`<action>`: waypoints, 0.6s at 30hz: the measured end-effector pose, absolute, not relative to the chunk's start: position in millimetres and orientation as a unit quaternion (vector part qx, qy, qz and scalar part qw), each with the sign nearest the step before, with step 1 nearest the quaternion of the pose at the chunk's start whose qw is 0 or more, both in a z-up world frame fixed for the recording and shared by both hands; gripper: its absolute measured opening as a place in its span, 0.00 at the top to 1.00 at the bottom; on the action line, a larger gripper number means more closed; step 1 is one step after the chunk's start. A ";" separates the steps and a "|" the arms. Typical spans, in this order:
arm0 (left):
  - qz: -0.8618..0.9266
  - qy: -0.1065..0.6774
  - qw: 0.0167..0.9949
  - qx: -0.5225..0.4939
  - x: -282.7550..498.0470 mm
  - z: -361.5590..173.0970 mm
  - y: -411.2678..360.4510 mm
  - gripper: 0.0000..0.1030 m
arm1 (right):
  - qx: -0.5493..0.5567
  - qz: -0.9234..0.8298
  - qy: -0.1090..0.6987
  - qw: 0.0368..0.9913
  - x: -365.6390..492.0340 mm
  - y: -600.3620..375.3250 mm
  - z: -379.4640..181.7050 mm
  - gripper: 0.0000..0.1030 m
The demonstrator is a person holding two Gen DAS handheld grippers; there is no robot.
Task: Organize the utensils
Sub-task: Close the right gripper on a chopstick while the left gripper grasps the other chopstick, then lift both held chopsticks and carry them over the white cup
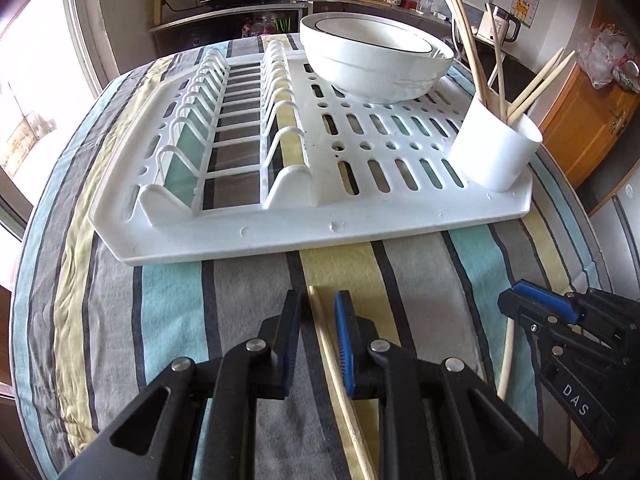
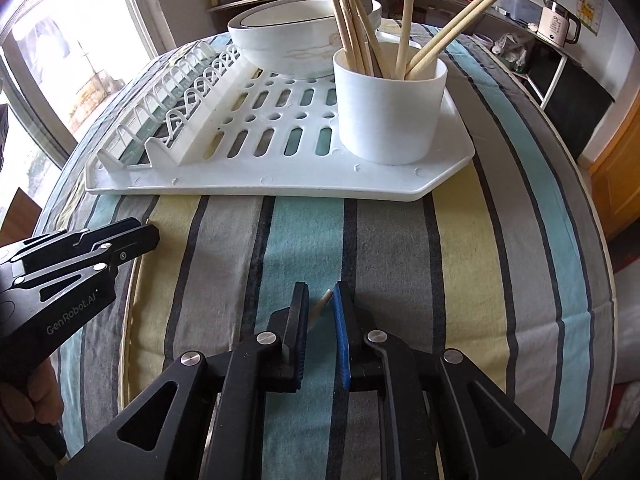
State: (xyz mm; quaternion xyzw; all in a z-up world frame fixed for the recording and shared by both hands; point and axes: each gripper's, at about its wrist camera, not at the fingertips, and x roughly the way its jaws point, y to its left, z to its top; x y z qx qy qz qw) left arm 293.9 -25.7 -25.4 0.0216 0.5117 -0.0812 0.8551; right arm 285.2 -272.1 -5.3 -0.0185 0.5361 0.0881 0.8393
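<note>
A wooden chopstick (image 1: 335, 368) lies on the striped cloth between the fingers of my left gripper (image 1: 318, 300), whose jaws stand open around it with a gap on each side. My right gripper (image 2: 320, 294) is open too, with the tip of another chopstick (image 2: 322, 305) between its fingers; that chopstick also shows in the left wrist view (image 1: 507, 356) under the right gripper (image 1: 532, 300). A white cup (image 1: 494, 148) (image 2: 390, 108) on the white dish rack (image 1: 360, 220) (image 2: 280, 184) holds several chopsticks. My left gripper also shows in the right wrist view (image 2: 136, 236).
Stacked white bowls (image 1: 376, 64) (image 2: 288, 36) sit at the back of the rack. The plate slots (image 1: 224, 120) take up the rack's left half. The table edge curves away on both sides. Kitchen counters, a kettle (image 2: 556, 26) and a window lie beyond.
</note>
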 end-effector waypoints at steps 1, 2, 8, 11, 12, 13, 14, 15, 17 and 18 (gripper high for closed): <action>-0.075 0.511 0.856 0.030 293.3 -25.6 -27.3 0.85 | -0.021 0.088 0.536 0.839 285.5 -271.1 -5.5 0.91; -0.072 0.511 0.856 0.034 293.2 -25.7 -28.2 0.86 | -0.024 0.088 0.536 0.840 285.0 -271.6 -5.4 0.93; -0.081 0.514 0.853 0.034 297.8 -24.7 -28.6 0.96 | -0.008 0.102 0.537 0.838 286.9 -277.5 -4.7 0.97; -0.087 0.513 0.853 0.027 296.3 -22.5 -27.2 0.96 | 0.002 0.111 0.530 0.841 286.5 -282.2 -1.0 0.97; -0.089 0.511 0.855 0.024 295.3 -20.6 -26.6 0.96 | 0.005 0.114 0.528 0.842 286.7 -284.0 1.2 0.97; -0.092 0.508 0.856 0.020 293.6 -17.7 -25.9 0.96 | 0.008 0.118 0.525 0.843 286.5 -285.6 4.4 0.97; -0.095 0.504 0.858 0.017 292.3 -14.0 -25.4 0.96 | 0.010 0.120 0.520 0.845 286.4 -287.2 8.2 0.97; -0.097 0.501 0.860 0.016 291.0 -10.7 -24.8 0.96 | 0.012 0.123 0.516 0.848 286.3 -288.6 12.7 0.97; -0.102 0.492 0.865 0.012 287.8 -1.5 -22.6 0.96 | 0.015 0.127 0.505 0.854 284.5 -292.6 22.8 0.97; -0.104 0.487 0.867 0.009 286.3 3.5 -21.3 0.96 | 0.018 0.130 0.499 0.857 283.5 -295.1 28.3 0.97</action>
